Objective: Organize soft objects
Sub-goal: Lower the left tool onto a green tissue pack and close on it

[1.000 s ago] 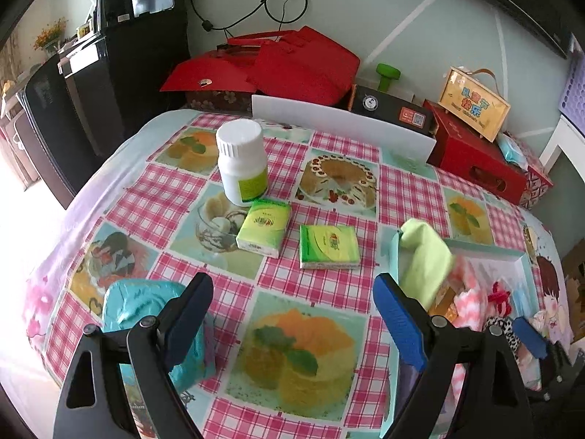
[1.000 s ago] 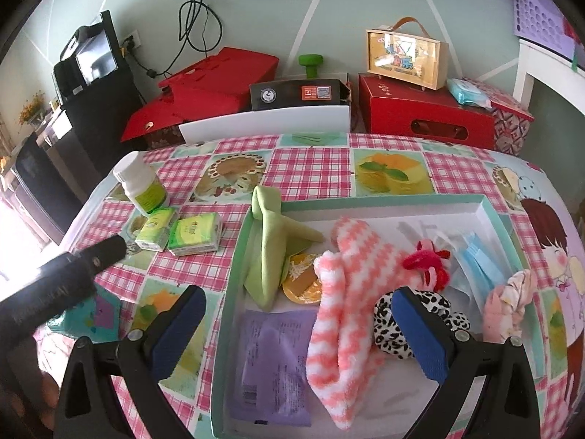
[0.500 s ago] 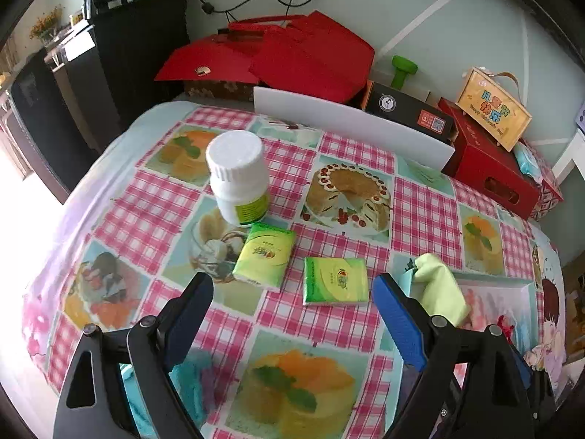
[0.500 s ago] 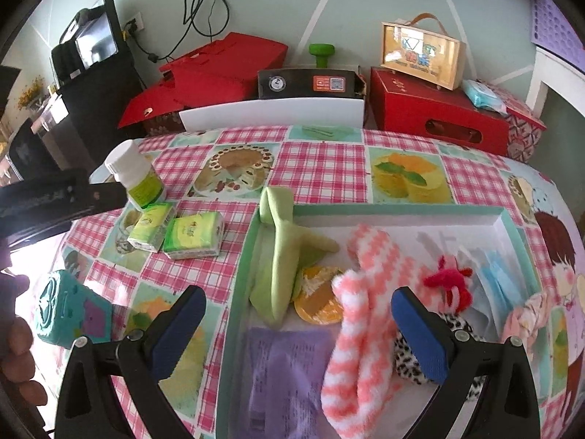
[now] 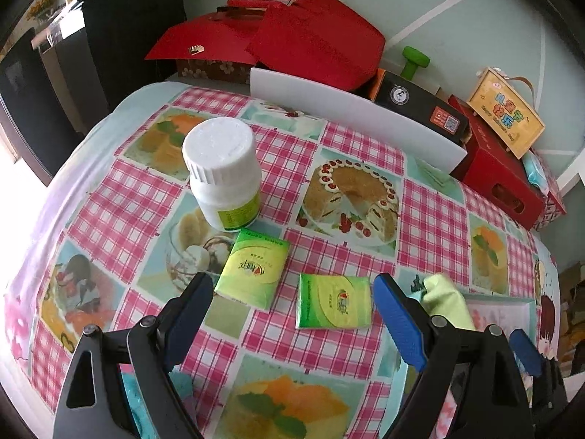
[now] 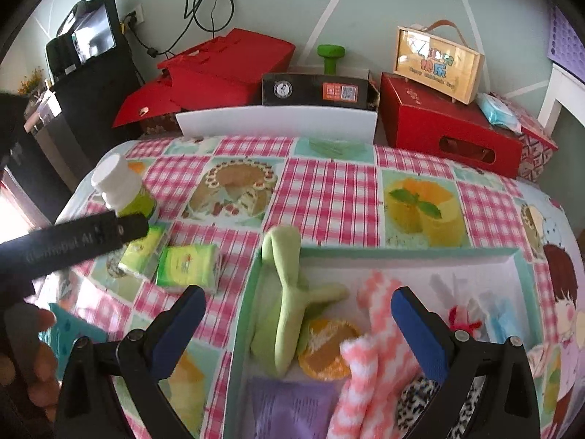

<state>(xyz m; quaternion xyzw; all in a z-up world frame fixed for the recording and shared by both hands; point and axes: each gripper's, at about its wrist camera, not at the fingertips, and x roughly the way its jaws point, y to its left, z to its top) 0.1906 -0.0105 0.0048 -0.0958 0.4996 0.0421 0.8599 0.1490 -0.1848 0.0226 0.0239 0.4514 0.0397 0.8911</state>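
Two green tissue packs lie side by side on the checked tablecloth, the left pack [image 5: 252, 274] [image 6: 144, 248] and the right pack [image 5: 332, 301] [image 6: 186, 265]. My left gripper [image 5: 292, 292] hovers open just above and in front of them, nothing between its fingers. My right gripper [image 6: 298, 300] is open over the left end of the mint-rimmed tray [image 6: 402, 252]. In the tray lie a green cloth [image 6: 289, 292] [image 5: 446, 303], a pink-and-white striped cloth [image 6: 376, 347], an orange round item [image 6: 329, 344], a purple packet [image 6: 292, 406], a leopard-print piece [image 6: 420, 406] and a blue mask [image 6: 501, 314].
A white bottle [image 5: 223, 172] [image 6: 117, 186] stands just behind the left pack. A teal soft item [image 5: 175, 384] [image 6: 69, 325] lies near the table's front edge under the left gripper. A white board [image 5: 351, 120], red boxes [image 6: 449, 128] and a black box [image 6: 318, 89] line the far edge.
The left gripper has moved forward and down toward the tissue packs, and the teal item has slipped beneath it. The right gripper has shifted toward the tray's left end. Both stay open.
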